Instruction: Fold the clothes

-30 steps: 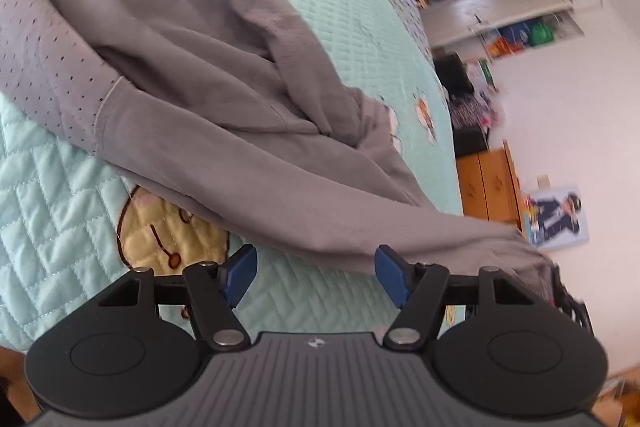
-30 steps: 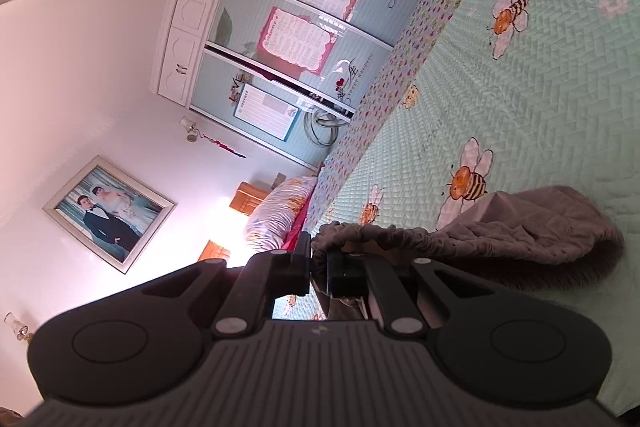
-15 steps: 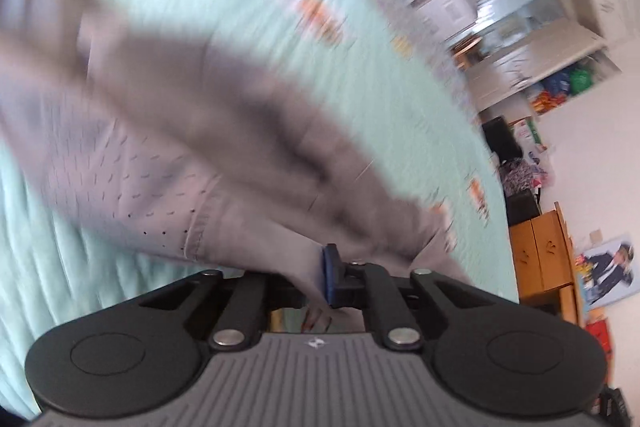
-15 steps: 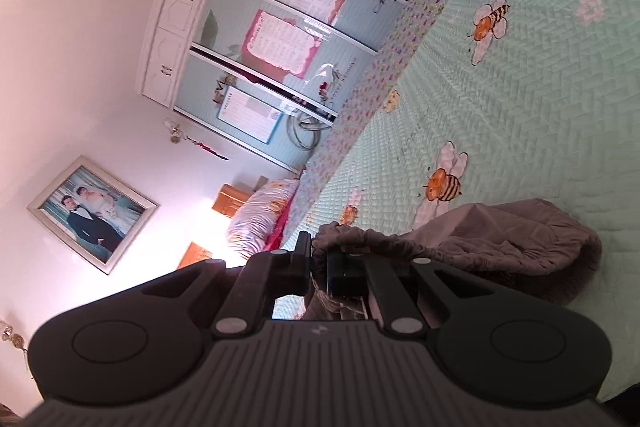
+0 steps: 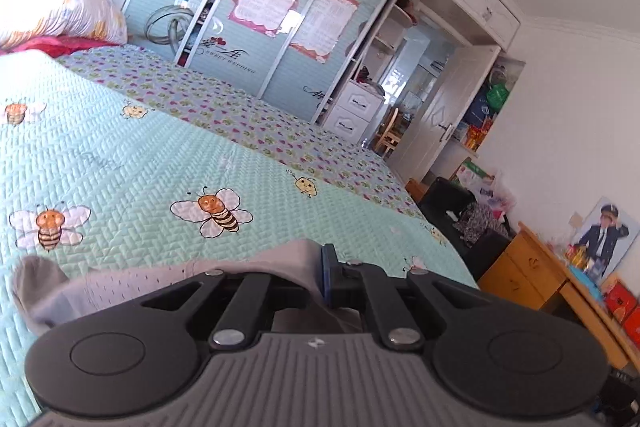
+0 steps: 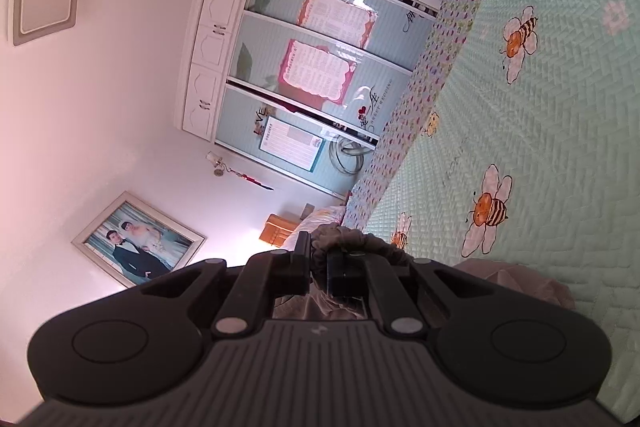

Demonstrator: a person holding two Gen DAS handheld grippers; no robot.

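2 grippers clamp the grey garment (image 5: 132,277) above the quilted bed (image 5: 120,163): left gripper (image 5: 316,277) on a plain edge, right gripper (image 6: 318,263) on its gathered band. Thin pinches may slip, dropping cloth in a heap.

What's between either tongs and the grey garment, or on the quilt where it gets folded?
Nothing visible. The left tongs are already shut on a fold of the grey garment, the right tongs on its gathered elastic edge. The green bee quilt ahead shows only its printed pattern; the part under the tongs is hidden.
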